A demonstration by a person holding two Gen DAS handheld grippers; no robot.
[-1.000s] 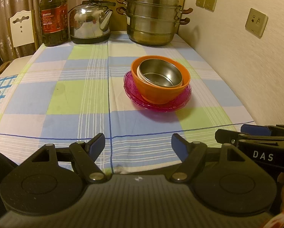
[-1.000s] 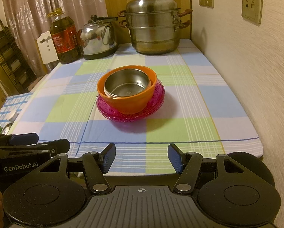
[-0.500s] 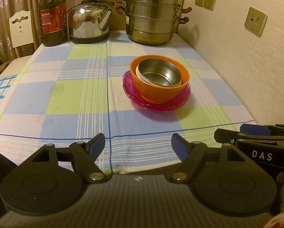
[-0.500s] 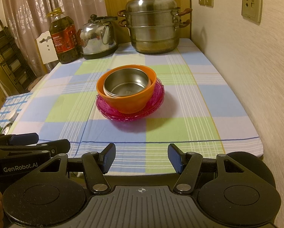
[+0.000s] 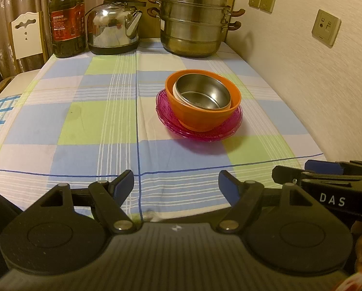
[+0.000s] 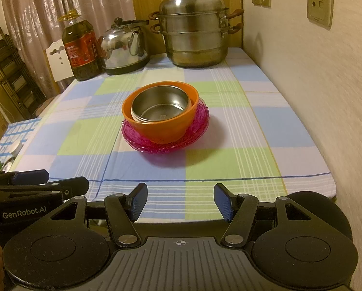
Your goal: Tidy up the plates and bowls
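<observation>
Both claws sit at the bottom of their frames with nothing in them. On the left gripper (image 5: 176, 184) I see the blue pads spread wide apart over bare cloth. On the right gripper (image 6: 180, 201) the pads are apart too, a bit less wide, and nothing is between them.

Now the dishes. A steel bowl (image 6: 160, 108) sits inside an orange bowl (image 6: 160, 126), and the orange bowl sits on pink plates (image 6: 198, 131) — all one neat pile in the middle of the frame, well apart from both claws. I see no other plate or bowl loose on the table, so I think the stacking is done, or close to done. If the pile must still go somewhere else, that part is left. I cannot tell how many pink plates are in it; it looks like more than one.

The pile rests on a checked cloth (image 6: 229, 165) of blue, green and white squares, flat and mostly bare. At the top of the frame stand a big steel steamer pot (image 6: 195, 26), a shiny kettle (image 6: 124, 46) and an oil bottle (image 6: 80, 48) — side by side at the far edge. A pale wall (image 6: 321, 84) with sockets fills the right side. Curtains hang in the upper left, with a white chair back (image 6: 56, 60) under them.
</observation>
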